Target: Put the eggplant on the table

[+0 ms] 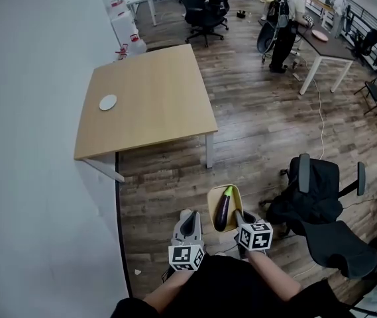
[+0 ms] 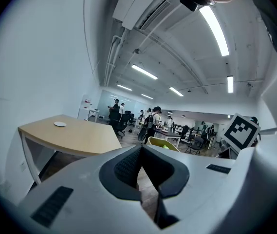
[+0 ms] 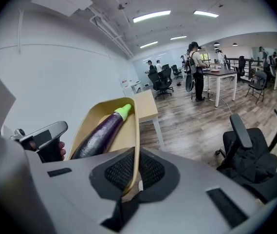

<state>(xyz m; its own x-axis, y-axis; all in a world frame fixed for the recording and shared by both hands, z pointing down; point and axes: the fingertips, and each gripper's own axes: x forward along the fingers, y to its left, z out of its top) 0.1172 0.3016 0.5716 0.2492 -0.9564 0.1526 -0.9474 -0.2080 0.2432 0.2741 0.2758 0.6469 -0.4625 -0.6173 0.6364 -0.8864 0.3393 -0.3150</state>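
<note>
1. My right tool [image 3: 134, 172] was clenched on the near rim of a yellow tray [image 3: 134, 126].
2. The eggplant [image 3: 99, 133] lay lengthwise in that tray, green end pointing away from me, held up over the wooden floor [image 1: 254, 131].
3. My left tool [image 2: 140, 152] was clenched on nothing, just beside the tray.
4. The surface [image 1: 148, 98] stood well apart ahead, with a white disc [image 1: 108, 102] on it.

I hold both arms out low in front of me, forearms bare. My left gripper [image 1: 189, 220] points nearly level, its jaws closed together with nothing between them. My right gripper [image 1: 238, 215] tilts downward, its jaws pinched tight on the rim of a tray [image 3: 137, 130].
</note>
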